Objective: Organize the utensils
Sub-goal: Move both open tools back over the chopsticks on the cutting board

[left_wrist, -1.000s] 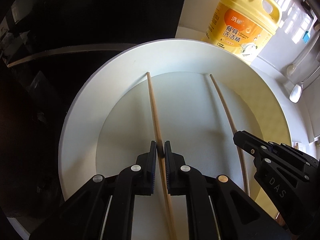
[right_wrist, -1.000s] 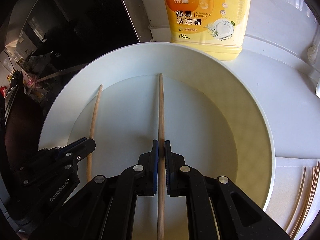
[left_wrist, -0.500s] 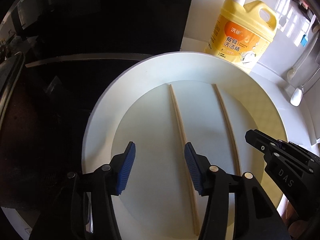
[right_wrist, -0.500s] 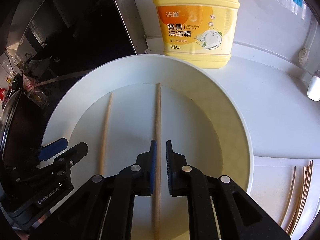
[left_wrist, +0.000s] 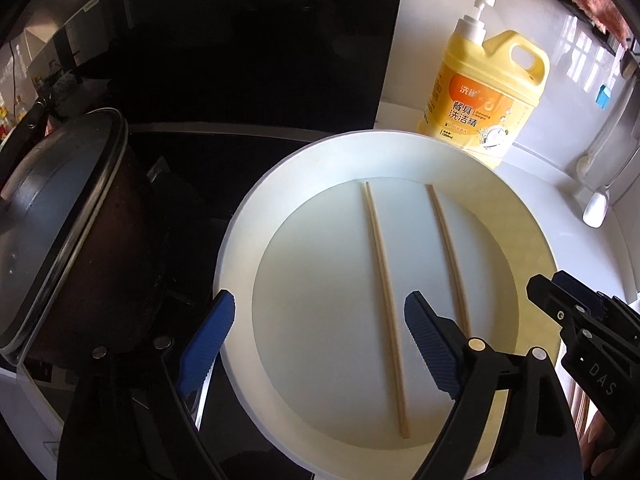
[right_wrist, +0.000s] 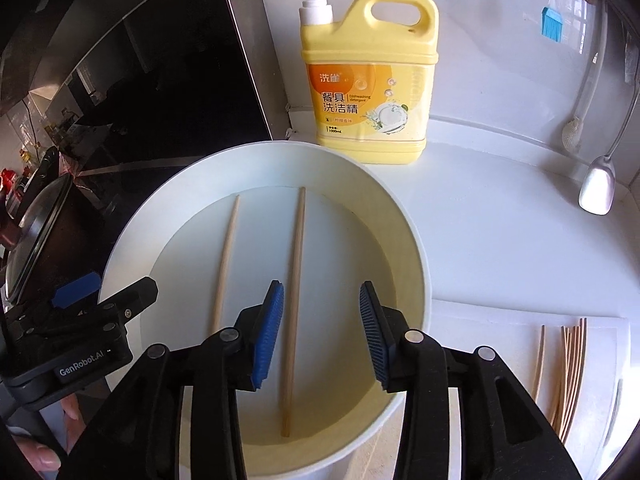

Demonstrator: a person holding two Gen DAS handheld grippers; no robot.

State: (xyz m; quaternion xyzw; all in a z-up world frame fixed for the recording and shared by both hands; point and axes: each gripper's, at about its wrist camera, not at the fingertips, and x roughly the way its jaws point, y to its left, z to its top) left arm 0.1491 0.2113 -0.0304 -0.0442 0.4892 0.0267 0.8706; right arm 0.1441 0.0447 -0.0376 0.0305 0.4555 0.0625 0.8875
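Note:
Two wooden chopsticks lie side by side in a white round basin (left_wrist: 240,248) (right_wrist: 416,248). The left chopstick (left_wrist: 384,300) (right_wrist: 226,256) and the right chopstick (left_wrist: 446,248) (right_wrist: 294,300) both rest flat on the basin floor. My left gripper (left_wrist: 320,336) is open and empty, raised above the basin's left side; it also shows in the right wrist view (right_wrist: 100,308). My right gripper (right_wrist: 322,332) is open and empty above the right chopstick; it also shows in the left wrist view (left_wrist: 560,304).
A yellow detergent bottle (right_wrist: 372,80) stands behind the basin. Several more chopsticks (right_wrist: 568,368) lie on the white counter at the right. A dark pot with a lid (left_wrist: 60,232) stands on the black stove at the left. Utensils (right_wrist: 598,188) hang at the far right.
Both grippers let go of their chopsticks, opened wide and pulled back and up. The chopsticks now lie free in the basin.

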